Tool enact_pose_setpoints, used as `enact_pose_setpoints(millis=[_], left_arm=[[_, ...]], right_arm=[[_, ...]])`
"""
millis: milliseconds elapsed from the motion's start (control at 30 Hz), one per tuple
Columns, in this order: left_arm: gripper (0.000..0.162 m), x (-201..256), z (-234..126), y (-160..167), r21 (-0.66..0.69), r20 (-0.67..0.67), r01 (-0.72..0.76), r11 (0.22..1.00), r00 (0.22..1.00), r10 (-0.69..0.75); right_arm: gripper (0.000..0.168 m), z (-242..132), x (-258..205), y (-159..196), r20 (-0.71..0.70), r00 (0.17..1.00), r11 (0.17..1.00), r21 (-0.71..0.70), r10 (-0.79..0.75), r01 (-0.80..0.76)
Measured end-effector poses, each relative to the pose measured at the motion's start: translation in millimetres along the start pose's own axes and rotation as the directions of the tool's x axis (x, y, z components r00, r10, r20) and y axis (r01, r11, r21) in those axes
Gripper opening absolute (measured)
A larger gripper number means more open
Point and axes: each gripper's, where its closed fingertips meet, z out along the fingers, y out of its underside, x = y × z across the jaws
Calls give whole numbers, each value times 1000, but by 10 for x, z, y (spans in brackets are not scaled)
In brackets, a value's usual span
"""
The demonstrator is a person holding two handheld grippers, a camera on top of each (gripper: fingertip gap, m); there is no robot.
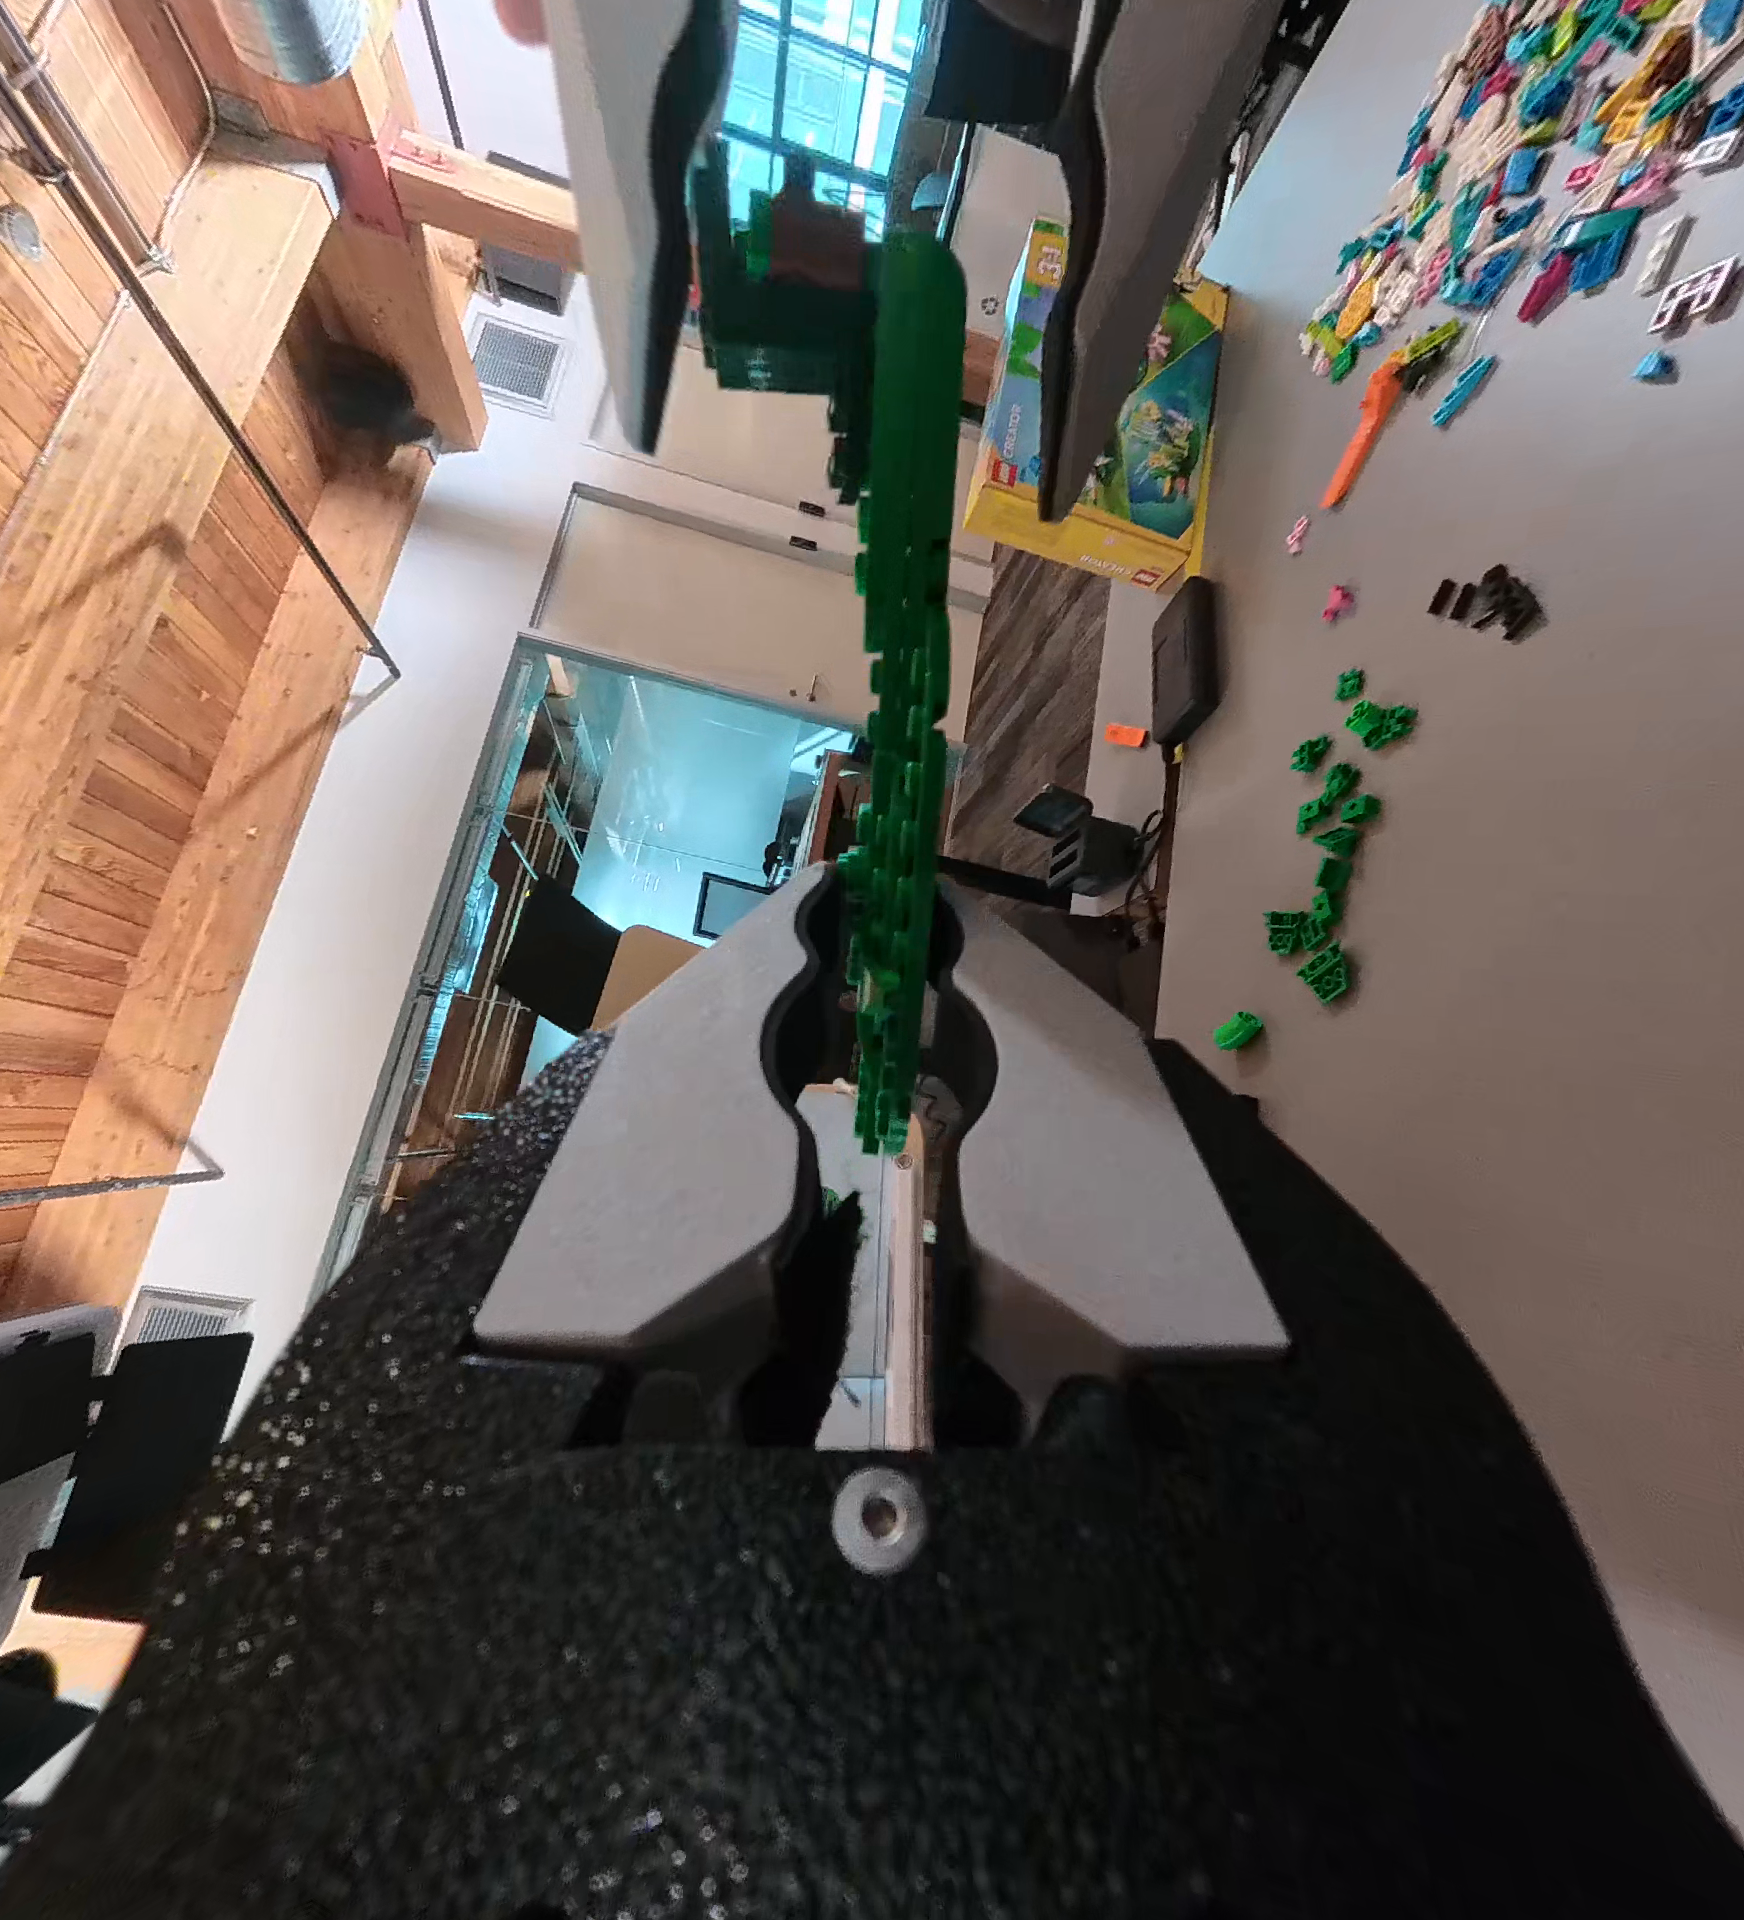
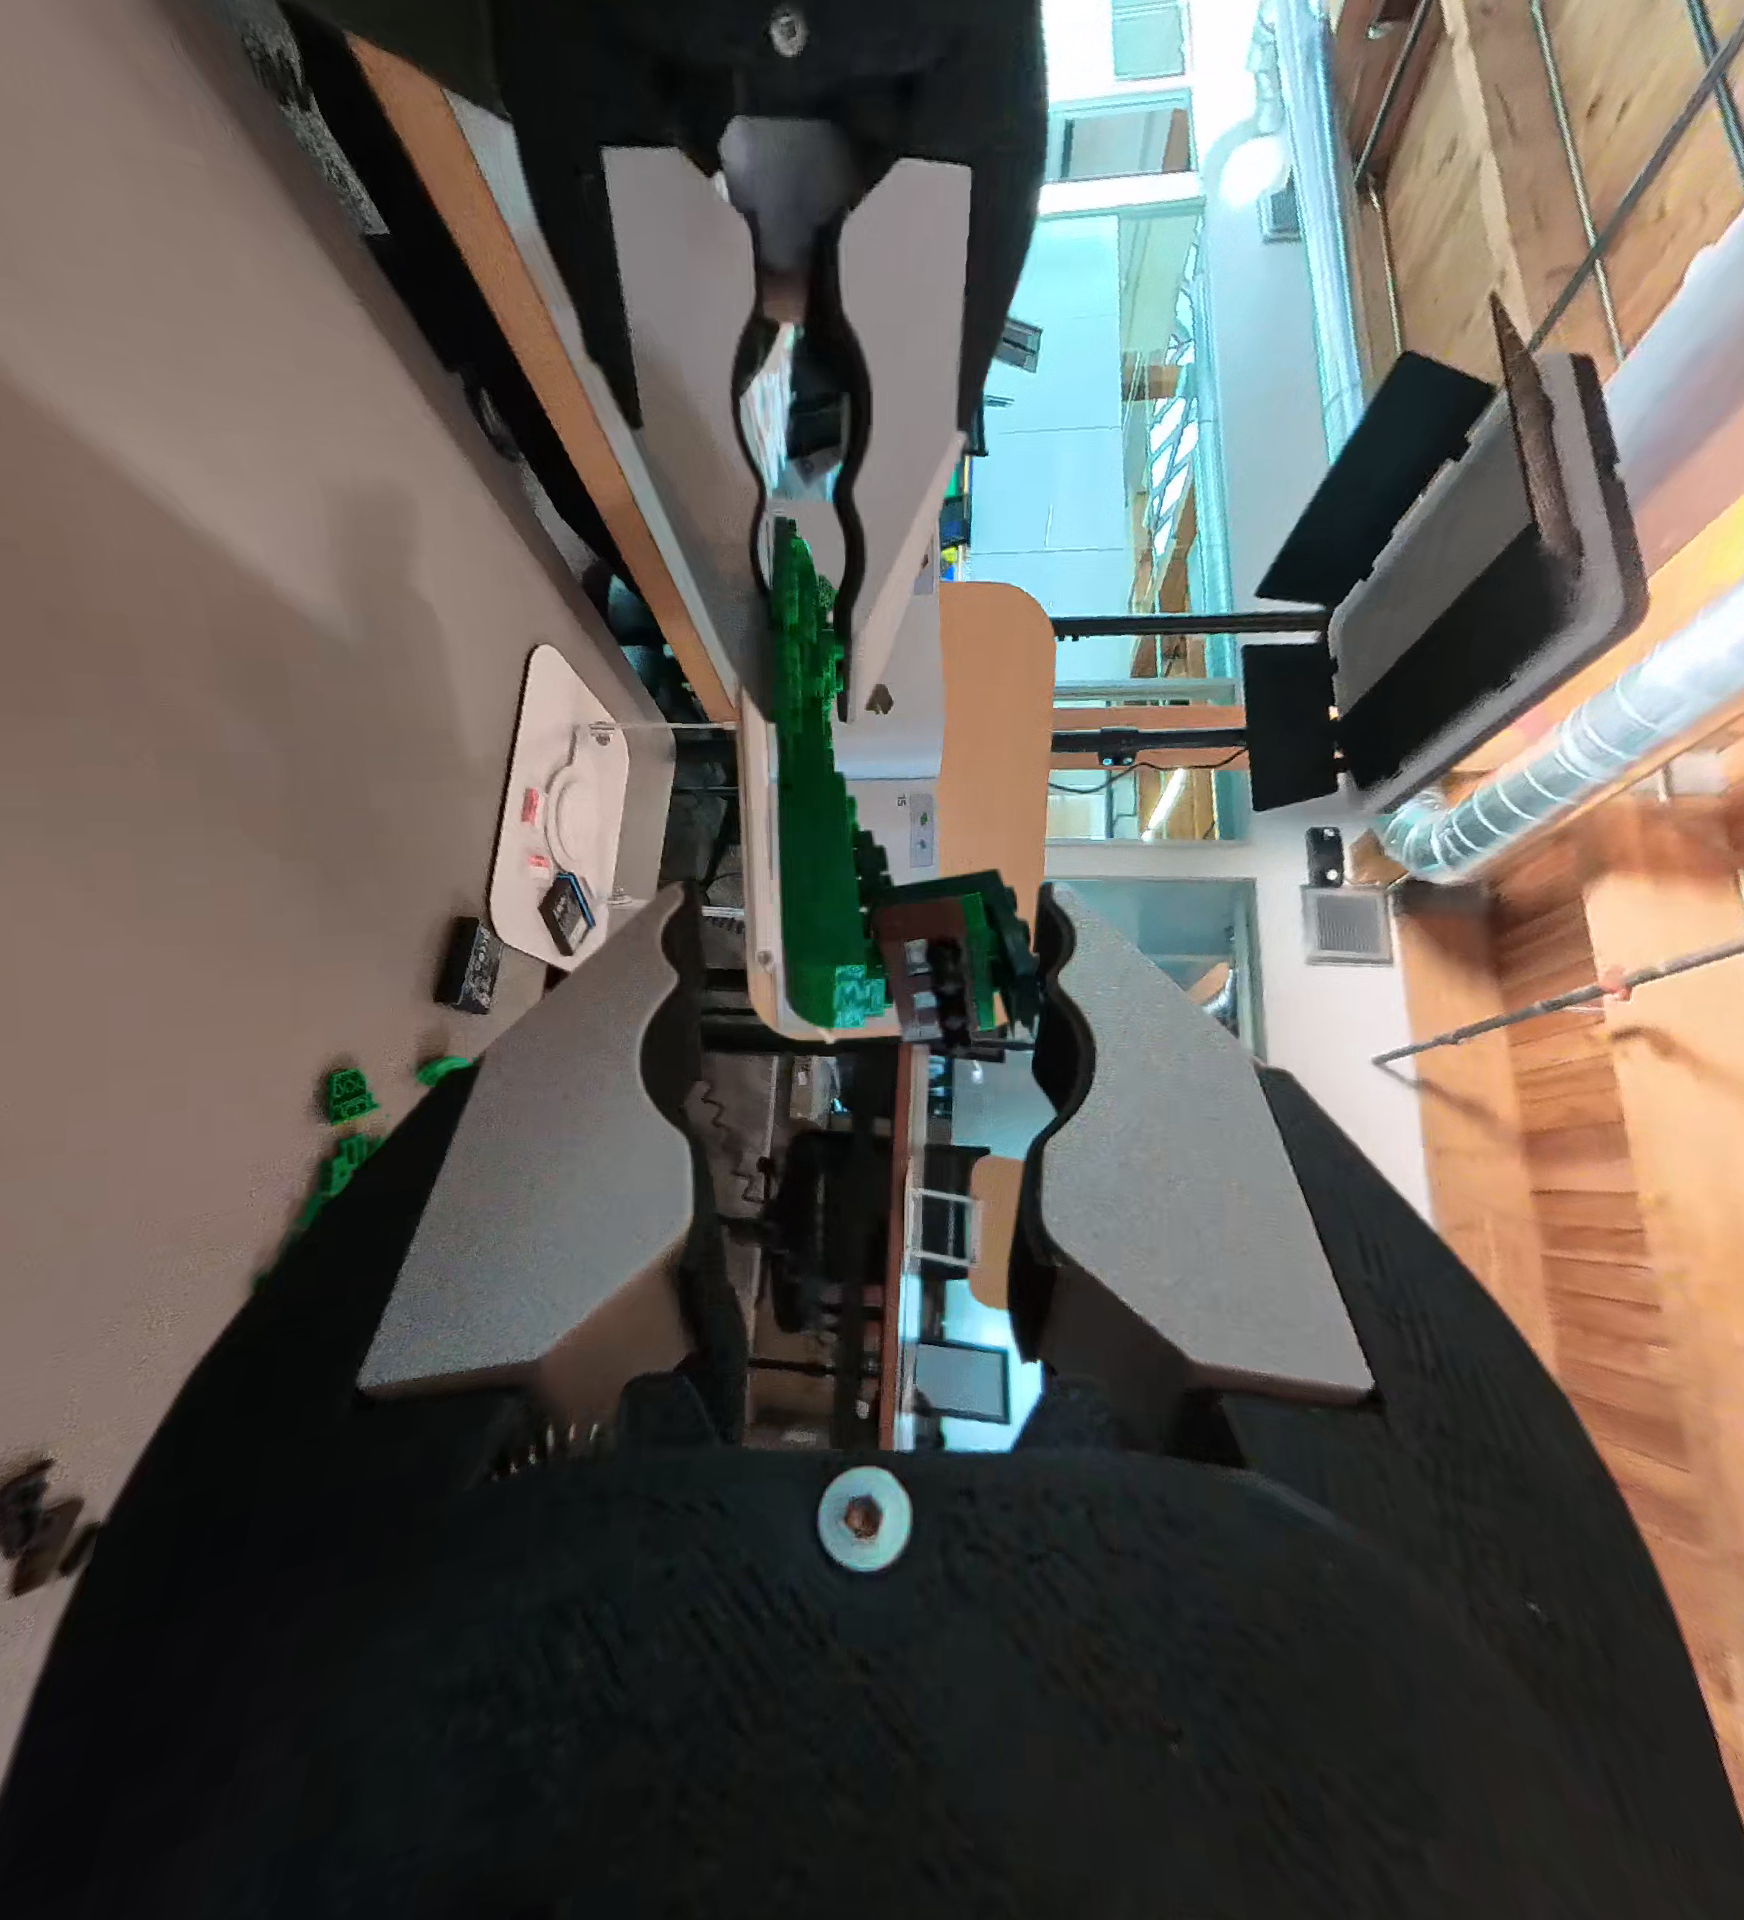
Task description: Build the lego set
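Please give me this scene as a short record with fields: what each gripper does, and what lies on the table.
left gripper: shut on green lego plate, held edge-on, off the table
right gripper: open, jaws around the plate's far end with its brown and dark green bricks
table: loose green bricks, mixed coloured bricks, orange tool
lego box: at table edge

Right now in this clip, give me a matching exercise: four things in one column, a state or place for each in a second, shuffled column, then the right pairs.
Things:
1. left gripper
2. right gripper
3. green plate build
4. loose green bricks

States or places:
A. lying scattered on the grey table
B. open around the end that carries the brown and dark green block
C. held edge-on in the air between both grippers
D. shut on one end of the plate

Pairs: 1-D, 2-B, 3-C, 4-A
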Motion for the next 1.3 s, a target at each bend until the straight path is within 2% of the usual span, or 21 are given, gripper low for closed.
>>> enact_pose_setpoints(millis=[233, 867, 1300], left_arm=[[12, 24, -42, 8, 3, -33, 29, 1000, 999, -28], [12, 112, -10, 74, -33, -94, 50, 998, 994, -53], [12, 80, -7, 90, -7, -72, 32, 999, 997, -32]], right_arm=[[45, -16, 49, -41, -38, 999, 1000, 6, -13, 13], [44, 77, -59, 10, 27, 1000, 999, -53, -11, 12], [45, 93, -28, -6, -5, 999, 998, -52, -40, 39]])
